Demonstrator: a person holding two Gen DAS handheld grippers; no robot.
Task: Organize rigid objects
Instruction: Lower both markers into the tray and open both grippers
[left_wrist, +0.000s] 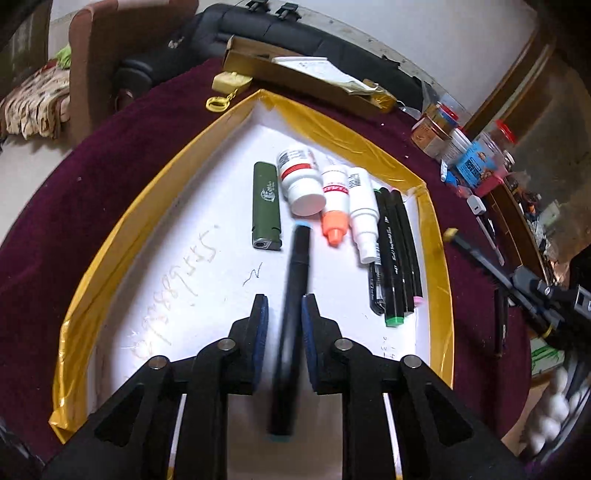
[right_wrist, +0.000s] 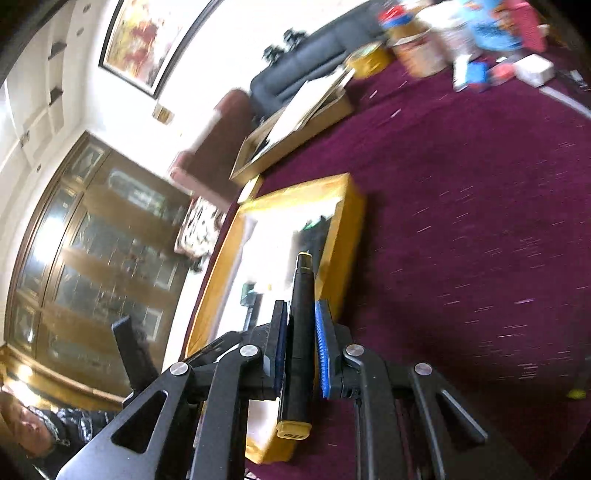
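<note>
A yellow-taped tray (left_wrist: 147, 206) with a white floor lies on the maroon cloth. In it are a green lighter (left_wrist: 266, 206), a white pill bottle (left_wrist: 301, 181), an orange-capped bottle (left_wrist: 335, 199), a white spray bottle (left_wrist: 362, 214) and several black markers (left_wrist: 397, 254). My left gripper (left_wrist: 284, 302) hangs over the tray, open. A blurred black marker with blue ends (left_wrist: 295, 266) stands loose between its pads, with a gap on the left side. My right gripper (right_wrist: 300, 310) is shut on a black marker with yellow caps (right_wrist: 301, 362), just right of the tray (right_wrist: 347, 221).
A flat cardboard box (left_wrist: 295, 74) and a yellow keychain (left_wrist: 229, 83) lie behind the tray. Jars and packets (left_wrist: 443, 129) and a white charger (left_wrist: 475, 205) crowd the right side of the cloth (left_wrist: 110, 147). A person in a dark jacket (right_wrist: 66, 424) is at the lower left.
</note>
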